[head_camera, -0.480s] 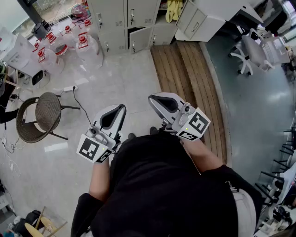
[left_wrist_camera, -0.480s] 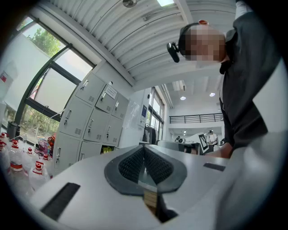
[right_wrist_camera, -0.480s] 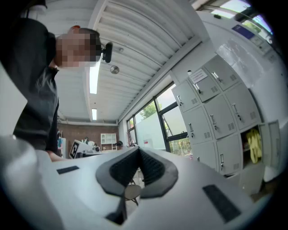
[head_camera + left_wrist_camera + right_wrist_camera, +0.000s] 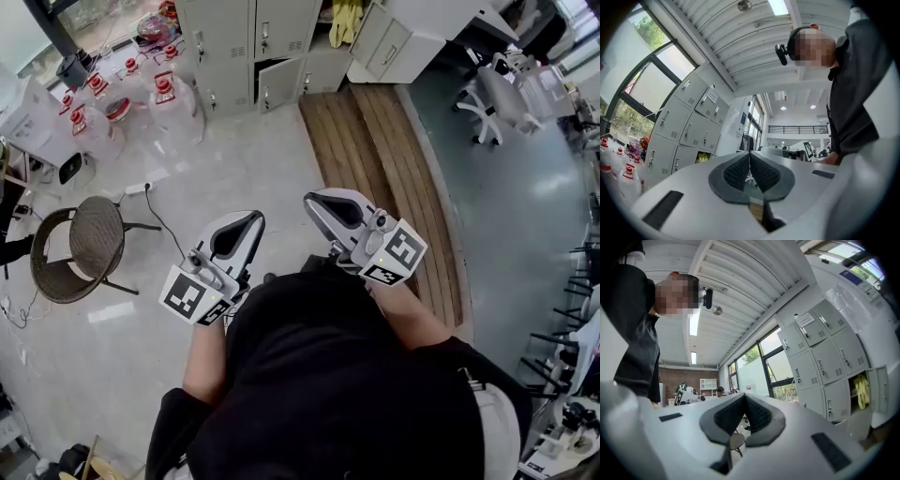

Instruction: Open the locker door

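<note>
Nearest, the person's black-clad torso fills the bottom of the head view; just ahead of it the left gripper [image 4: 251, 223] and the right gripper [image 4: 315, 202] are held side by side, pointing forward over the pale floor [image 4: 244, 178]; each gripper's own view shows its ribbed pads pressed together with nothing between them, so both are closed and empty; further out stand a wicker chair [image 4: 82, 246] and a cluster of water bottles [image 4: 164, 94] to the left, a wooden platform [image 4: 384, 150] to the right; farthest, the grey lockers [image 4: 234, 37] line the wall, well apart from both grippers, one lower door [image 4: 280, 82] already ajar; I judge this the approach step, no handle reached; the next move calls for closing the distance, parting one gripper's jaws and setting them round a door handle; which door is meant I cannot tell
</note>
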A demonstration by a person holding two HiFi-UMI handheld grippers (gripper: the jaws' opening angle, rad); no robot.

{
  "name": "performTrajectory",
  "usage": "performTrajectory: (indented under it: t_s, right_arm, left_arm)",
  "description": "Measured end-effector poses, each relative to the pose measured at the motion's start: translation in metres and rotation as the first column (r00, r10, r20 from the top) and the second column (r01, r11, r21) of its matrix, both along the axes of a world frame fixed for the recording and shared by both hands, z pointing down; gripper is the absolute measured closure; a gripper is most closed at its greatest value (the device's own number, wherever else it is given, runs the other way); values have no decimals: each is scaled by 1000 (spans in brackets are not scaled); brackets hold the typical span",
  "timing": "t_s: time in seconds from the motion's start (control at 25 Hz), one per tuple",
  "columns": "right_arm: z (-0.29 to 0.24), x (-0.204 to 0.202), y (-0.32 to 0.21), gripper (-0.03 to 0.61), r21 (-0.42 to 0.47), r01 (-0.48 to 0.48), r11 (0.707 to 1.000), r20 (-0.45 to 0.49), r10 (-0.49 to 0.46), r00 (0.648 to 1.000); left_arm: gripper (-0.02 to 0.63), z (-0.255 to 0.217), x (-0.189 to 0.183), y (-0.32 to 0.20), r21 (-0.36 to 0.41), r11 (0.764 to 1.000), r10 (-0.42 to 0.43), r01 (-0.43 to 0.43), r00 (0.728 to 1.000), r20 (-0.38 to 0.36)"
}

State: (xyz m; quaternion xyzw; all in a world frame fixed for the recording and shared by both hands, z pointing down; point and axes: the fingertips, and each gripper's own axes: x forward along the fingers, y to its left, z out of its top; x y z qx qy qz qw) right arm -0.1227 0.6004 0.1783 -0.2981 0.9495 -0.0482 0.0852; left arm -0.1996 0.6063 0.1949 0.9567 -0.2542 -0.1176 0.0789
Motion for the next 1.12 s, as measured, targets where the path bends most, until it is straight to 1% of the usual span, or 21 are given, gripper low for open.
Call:
performTrajectory:
  t_s: [0.12,0.24,0.32,0.48,0.56,0.68,0.8,0.92,0.96,1.04,1.12]
  right_arm:
    - [-6,-6,-2,568,9,3,1000,-8,-3,1000]
    - [-8,-14,-9,568,6,4,1000,-2,-4,1000]
    - [-7,-19,-15,568,-14,15,1000,7,-15,1000]
    - [0,-24,-32,568,-53,22,998,18,-22,1000]
    - [2,-30,-35,568,-43,35,998,13,-34,999]
    - [1,-39,-47,568,-29,58,998,35,-57,998]
    - [6,-38,-68,568,-40,83,996,52,-81,995]
    - [21,-32,-101,568,-75,88,993,66,-83,994]
    - [24,-31,-114,568,-84,88,993,73,-82,994]
    - [23,-29,-144,568,-77,92,993,90,-85,992]
    - [16,-24,-170,568,-52,103,993,102,-97,990]
  left_arm:
    - [597,-2,-1,-5,-2,1000,8,-8,1000,-10]
    - [597,2,-10,-9,-20,1000,6,-6,999,-32]
    - [597,10,-15,-13,-46,999,2,-4,999,-46]
    - [597,21,-22,-21,-84,996,-3,-2,999,-51]
    - [597,25,-28,-22,-95,995,-6,0,998,-60]
    - [597,28,-39,-33,-95,995,-36,29,997,-71]
    - [597,15,-39,-54,-66,997,-53,48,995,-85]
    - [597,13,-34,-79,-67,996,-62,58,997,-54]
    - [597,13,-34,-89,-69,996,-68,65,996,-55]
    - [597,10,-34,-115,-74,995,-75,71,995,-64]
    - [597,6,-28,-143,-78,995,-69,65,996,-54]
